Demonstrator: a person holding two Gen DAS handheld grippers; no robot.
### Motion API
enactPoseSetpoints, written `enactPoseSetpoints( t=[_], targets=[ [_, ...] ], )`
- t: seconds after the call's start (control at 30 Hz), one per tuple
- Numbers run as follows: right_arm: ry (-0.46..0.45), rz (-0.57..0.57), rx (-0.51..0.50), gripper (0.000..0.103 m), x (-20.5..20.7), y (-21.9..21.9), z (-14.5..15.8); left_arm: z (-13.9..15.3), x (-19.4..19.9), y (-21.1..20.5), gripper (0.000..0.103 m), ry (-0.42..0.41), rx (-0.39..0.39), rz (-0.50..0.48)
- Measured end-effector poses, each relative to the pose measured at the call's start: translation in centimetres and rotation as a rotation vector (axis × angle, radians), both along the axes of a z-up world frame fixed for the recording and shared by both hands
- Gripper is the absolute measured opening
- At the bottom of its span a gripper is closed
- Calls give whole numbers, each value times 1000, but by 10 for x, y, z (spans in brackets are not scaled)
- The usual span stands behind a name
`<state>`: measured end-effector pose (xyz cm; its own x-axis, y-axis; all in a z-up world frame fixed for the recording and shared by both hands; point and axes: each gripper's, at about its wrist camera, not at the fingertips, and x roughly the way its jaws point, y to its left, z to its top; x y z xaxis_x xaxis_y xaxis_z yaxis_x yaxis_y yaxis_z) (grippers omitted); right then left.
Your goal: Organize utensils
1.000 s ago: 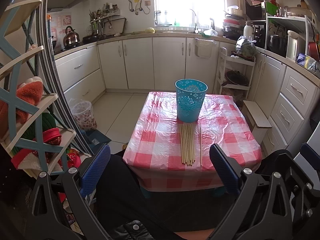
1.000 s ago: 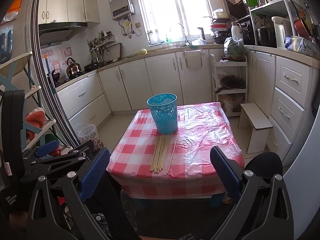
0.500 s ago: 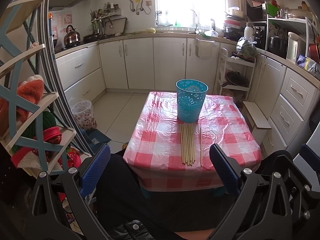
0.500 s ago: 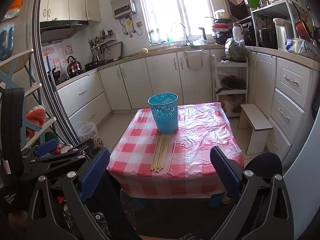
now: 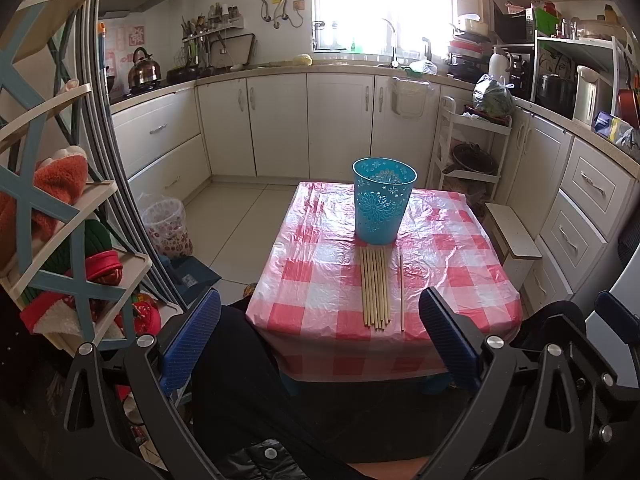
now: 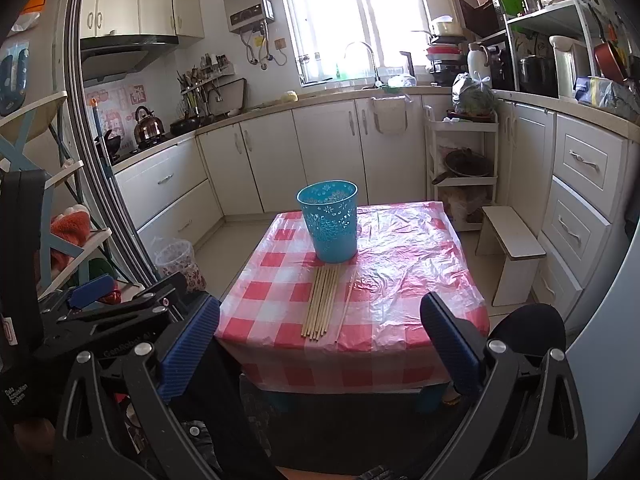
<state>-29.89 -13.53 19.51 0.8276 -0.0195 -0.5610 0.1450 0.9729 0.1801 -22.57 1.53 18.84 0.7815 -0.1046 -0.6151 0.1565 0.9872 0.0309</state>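
Several wooden chopsticks (image 5: pixel 375 286) lie side by side on a low table with a red-and-white checked cloth (image 5: pixel 320 280), one more chopstick (image 5: pixel 401 292) a little to their right. A blue perforated plastic cup (image 5: pixel 383 201) stands upright just behind them. My left gripper (image 5: pixel 320 338) is open and empty, held back from the table's near edge. My right gripper (image 6: pixel 320 344) is also open and empty, at the same distance. The chopsticks (image 6: pixel 323 300), the cup (image 6: pixel 330 220) and the table (image 6: pixel 400 272) also show in the right wrist view.
A shelf rack with cloth items (image 5: pixel 60 240) stands close on the left. A small wooden stool (image 5: pixel 514 236) and white drawers (image 5: pixel 580 216) are to the table's right. A bagged waste bin (image 5: pixel 166 226) sits on the floor. The left gripper's body (image 6: pixel 100 308) shows at left.
Both grippers have drifted very slightly; the table, cup and chopsticks have not moved. Both grippers stay open.
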Motion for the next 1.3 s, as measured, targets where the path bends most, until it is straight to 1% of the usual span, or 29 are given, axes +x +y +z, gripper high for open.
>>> enactPoseSetpoints(
  t=[0.07, 0.13, 0.27, 0.4, 0.7, 0.83, 0.93, 0.97, 1.1, 1.2, 1.3],
  targets=[
    [-6, 1, -5, 96, -1, 2, -1, 0, 0, 0, 95, -1, -1, 0],
    [-31, 0, -9, 96, -2, 2, -1, 0, 0, 1, 95, -1, -2, -1],
    [-21, 0, -20, 96, -1, 3, -1, 0, -1, 1, 95, -1, -2, 0],
    [-41, 2, -27, 96, -2, 3, -1, 0, -1, 0, 95, 0, -3, 0],
    [-26, 1, -46, 96, -1, 4, -2, -2, -2, -1, 95, 8, -6, 0],
    [-21, 3, -23, 96, 0, 4, -5, -6, -3, -3, 95, 23, -16, -7],
    [-15, 6, -28, 96, 2, 4, -7, -6, 3, -3, 95, 33, -25, -10],
    [-21, 11, -76, 96, 4, 5, -7, -7, 4, -3, 95, 35, -29, -11],
    [-13, 19, -135, 96, 7, 7, -8, -9, 6, -3, 95, 36, -40, -22],
    [-5, 17, -117, 96, 12, 5, -9, -13, 12, -2, 95, 37, -31, -19],
    [4, 24, -138, 96, 20, 3, -13, -18, 23, 1, 95, 41, -45, -13]
  ],
)
